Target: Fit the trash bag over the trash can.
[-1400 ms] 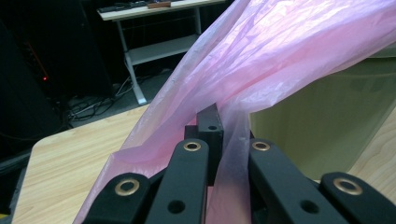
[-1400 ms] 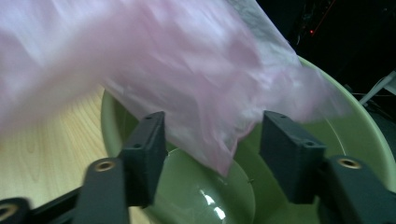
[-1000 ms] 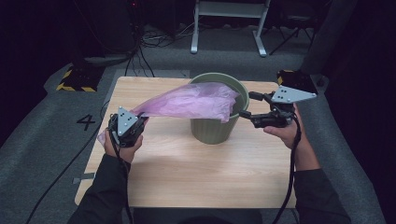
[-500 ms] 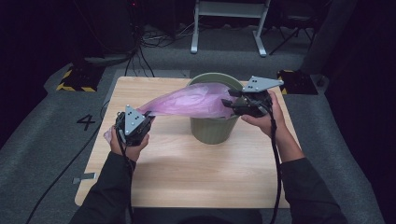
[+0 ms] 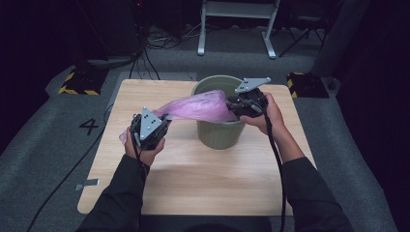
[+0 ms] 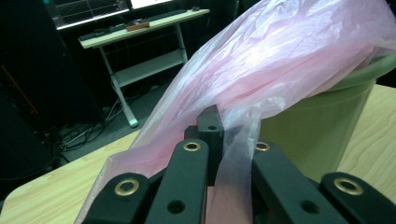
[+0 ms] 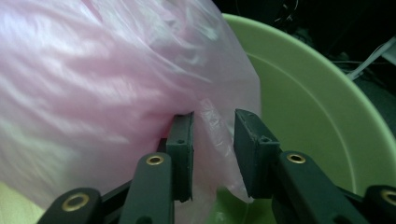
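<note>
On the grey floor stands a pale wooden bench (image 5: pixel 193 179), and toward its far side sits a green bucket (image 5: pixel 220 135), upright with its mouth open. Across the bucket's near rim stretches a thin pink plastic bag (image 5: pixel 196 106), drawn out in a long crumpled band that runs from the person's left side of the bench up over the bucket's opening; part of it bulges above the rim and a loose tail hangs behind the left hand. The left gripper (image 6: pixel 219 140), just beside the bucket's left wall, is clamped tight on a gathered fold of the bag, the film pinched between its pads. The right gripper (image 7: pixel 212 140) hovers over the bucket's right rim with a crinkled edge of the bag between its pads; its jaws have just been closing, yet a narrow gap shows on the right pad's side, so the film isn't pressed there.
</note>
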